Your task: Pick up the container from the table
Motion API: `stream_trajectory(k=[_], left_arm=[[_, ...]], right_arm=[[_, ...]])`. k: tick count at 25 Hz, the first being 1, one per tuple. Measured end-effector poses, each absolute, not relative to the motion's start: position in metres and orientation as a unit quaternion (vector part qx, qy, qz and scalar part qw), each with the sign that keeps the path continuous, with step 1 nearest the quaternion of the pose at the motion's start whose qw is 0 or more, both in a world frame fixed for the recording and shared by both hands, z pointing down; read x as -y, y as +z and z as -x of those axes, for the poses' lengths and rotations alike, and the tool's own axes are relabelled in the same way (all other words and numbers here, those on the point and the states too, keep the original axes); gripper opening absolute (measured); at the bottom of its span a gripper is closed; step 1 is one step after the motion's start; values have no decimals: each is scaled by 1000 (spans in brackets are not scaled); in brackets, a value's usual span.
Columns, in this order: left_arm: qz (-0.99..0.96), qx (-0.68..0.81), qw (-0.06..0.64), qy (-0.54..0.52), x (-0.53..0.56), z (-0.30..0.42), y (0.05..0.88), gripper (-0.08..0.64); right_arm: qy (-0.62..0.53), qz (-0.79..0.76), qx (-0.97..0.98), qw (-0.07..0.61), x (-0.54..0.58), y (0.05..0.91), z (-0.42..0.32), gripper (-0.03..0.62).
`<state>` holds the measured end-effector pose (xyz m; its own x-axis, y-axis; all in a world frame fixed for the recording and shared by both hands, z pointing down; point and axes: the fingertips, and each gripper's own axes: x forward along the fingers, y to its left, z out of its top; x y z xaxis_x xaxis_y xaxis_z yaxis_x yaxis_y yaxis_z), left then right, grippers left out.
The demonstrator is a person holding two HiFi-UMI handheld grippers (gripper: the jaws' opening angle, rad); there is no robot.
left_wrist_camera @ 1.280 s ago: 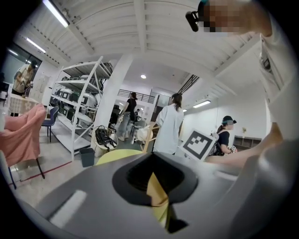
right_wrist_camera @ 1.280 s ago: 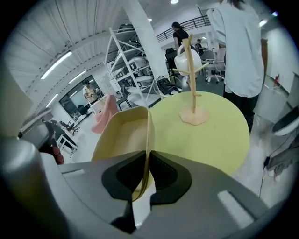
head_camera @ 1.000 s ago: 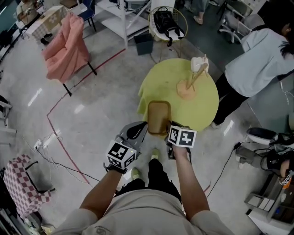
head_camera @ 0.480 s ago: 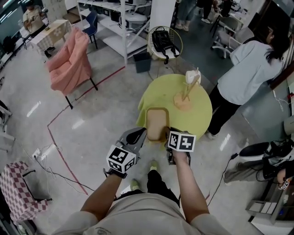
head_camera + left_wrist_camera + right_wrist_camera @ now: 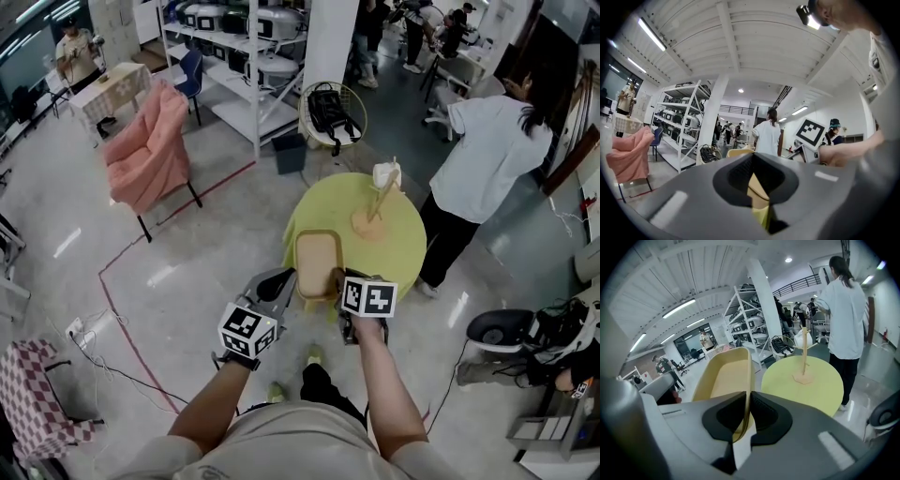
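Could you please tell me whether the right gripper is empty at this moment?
No, the right gripper view shows the right gripper with its fingers shut on the rim of the tan container.

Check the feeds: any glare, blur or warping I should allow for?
Head view: evenly lit and sharp, with light streaks glaring off the floor. Left gripper view: heavy fisheye bending, dark corners, left tongs soft up close. Right gripper view: same bending, yet the container wall in the right tongs reads crisp.
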<state>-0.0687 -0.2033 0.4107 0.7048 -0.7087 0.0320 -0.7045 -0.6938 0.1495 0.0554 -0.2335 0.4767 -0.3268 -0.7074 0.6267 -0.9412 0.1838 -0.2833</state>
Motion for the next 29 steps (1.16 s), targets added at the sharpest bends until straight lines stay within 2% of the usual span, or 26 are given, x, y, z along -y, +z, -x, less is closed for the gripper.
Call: stream_trajectory(k=[29], left_arm=[[-920,386,57,-22,188,81,400,6]], right_arm=[[312,-544,755,191,215,474,-36,32]])
